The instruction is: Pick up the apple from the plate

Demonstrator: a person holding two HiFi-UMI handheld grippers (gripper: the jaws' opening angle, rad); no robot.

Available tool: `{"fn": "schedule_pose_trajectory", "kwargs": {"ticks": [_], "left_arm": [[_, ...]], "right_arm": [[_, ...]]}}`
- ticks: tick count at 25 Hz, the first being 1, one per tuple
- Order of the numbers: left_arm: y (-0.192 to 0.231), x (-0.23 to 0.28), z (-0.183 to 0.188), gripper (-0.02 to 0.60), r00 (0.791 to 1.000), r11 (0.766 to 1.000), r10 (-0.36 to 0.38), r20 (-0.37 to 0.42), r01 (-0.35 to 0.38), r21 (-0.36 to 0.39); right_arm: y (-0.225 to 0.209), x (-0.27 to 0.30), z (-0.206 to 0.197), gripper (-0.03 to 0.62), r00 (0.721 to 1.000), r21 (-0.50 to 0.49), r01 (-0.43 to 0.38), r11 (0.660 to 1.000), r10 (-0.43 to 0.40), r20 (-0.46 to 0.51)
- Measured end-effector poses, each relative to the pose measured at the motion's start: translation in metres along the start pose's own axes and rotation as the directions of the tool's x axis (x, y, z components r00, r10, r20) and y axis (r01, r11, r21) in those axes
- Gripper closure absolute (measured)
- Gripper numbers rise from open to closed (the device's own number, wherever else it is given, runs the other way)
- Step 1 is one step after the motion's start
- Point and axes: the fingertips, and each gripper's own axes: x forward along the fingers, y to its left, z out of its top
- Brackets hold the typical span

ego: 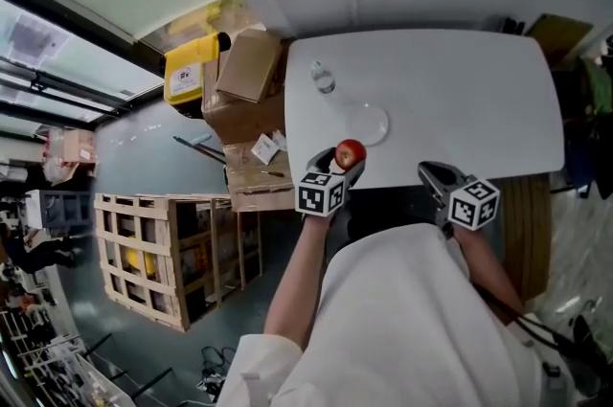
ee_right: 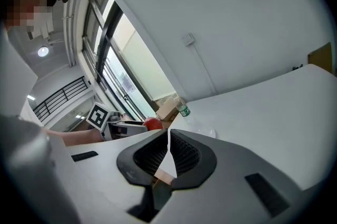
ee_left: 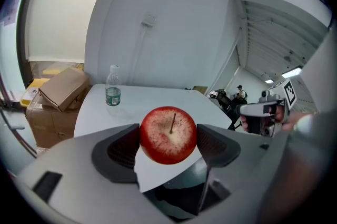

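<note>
A red apple [ego: 351, 152] is clamped between the pads of my left gripper [ego: 343, 162], lifted over the near edge of the white table [ego: 460, 99]. In the left gripper view the apple [ee_left: 168, 135] fills the gap between both dark pads [ee_left: 120, 150], stem towards the camera. The clear glass plate [ego: 370, 123] lies bare on the table just beyond the apple. My right gripper [ego: 437, 176] hovers at the table's near edge to the right, its jaws pressed together with nothing between them [ee_right: 168, 150]. From there the apple [ee_right: 153, 124] shows to the left.
A water bottle [ego: 323, 78] stands upright on the table's far left, beyond the plate. Cardboard boxes [ego: 247, 79] and a yellow device [ego: 189, 70] sit left of the table. A wooden crate [ego: 177, 252] stands on the floor at left.
</note>
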Motion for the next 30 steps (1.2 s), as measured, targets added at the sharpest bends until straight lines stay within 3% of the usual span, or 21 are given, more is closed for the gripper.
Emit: {"fn": "schedule_pose_trajectory", "kwargs": {"ticks": [16, 30], "left_arm": [[-0.034, -0.082, -0.034, 0.241, 0.993, 0.991, -0.109, 0.035, 0.106, 0.079], [-0.068, -0.102, -0.043, 0.24, 0.992, 0.995, -0.08, 0.095, 0.074, 0.065]], "right_arm": [[0.06, -0.054, -0.065, 0.556, 0.99, 0.021, 0.119, 0.993, -0.12, 0.068], [0.055, -0.088, -0.06, 0.557, 0.993, -0.067, 0.081, 0.994, -0.075, 0.091]]}}
